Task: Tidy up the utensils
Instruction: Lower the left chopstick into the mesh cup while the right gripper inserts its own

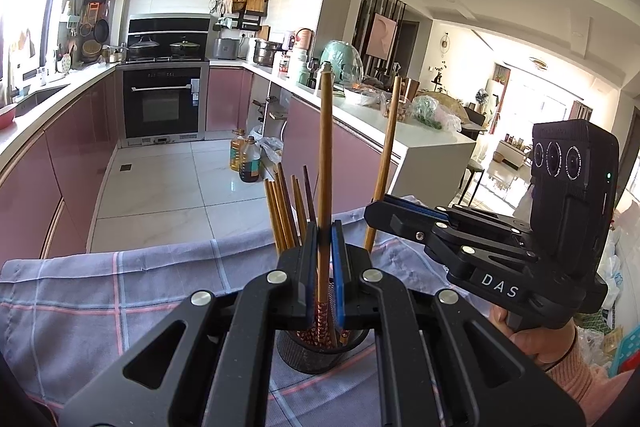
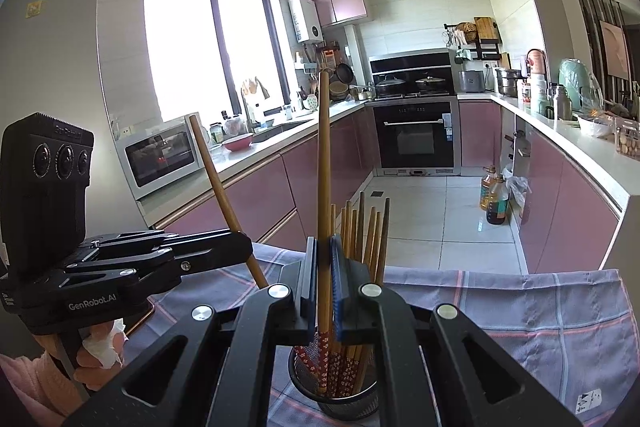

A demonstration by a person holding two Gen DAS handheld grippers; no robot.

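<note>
A kitchen with pink cabinets and a black oven (image 1: 162, 103) lies beyond a table covered by a checked cloth (image 1: 120, 291). On the cloth, just below and ahead of both grippers, stands a black mesh cup (image 2: 334, 393) filled with chopsticks (image 2: 366, 231), their patterned red ends down in the cup.

The left gripper (image 1: 325, 279) has its jaws pressed together on one long chopstick (image 1: 325, 155), which stands nearly upright between the blue pads, its lower end reaching into the cup. To its right, the right gripper (image 1: 374, 213) comes in from the side, pinching a second chopstick (image 1: 386, 155) that leans slightly.

From the right wrist view, the right gripper's (image 2: 325, 291) own jaws pinch that chopstick (image 2: 324, 167) upright over the cup, with the left gripper (image 2: 244, 247) off to its left, its chopstick (image 2: 216, 179) tilted.
</note>
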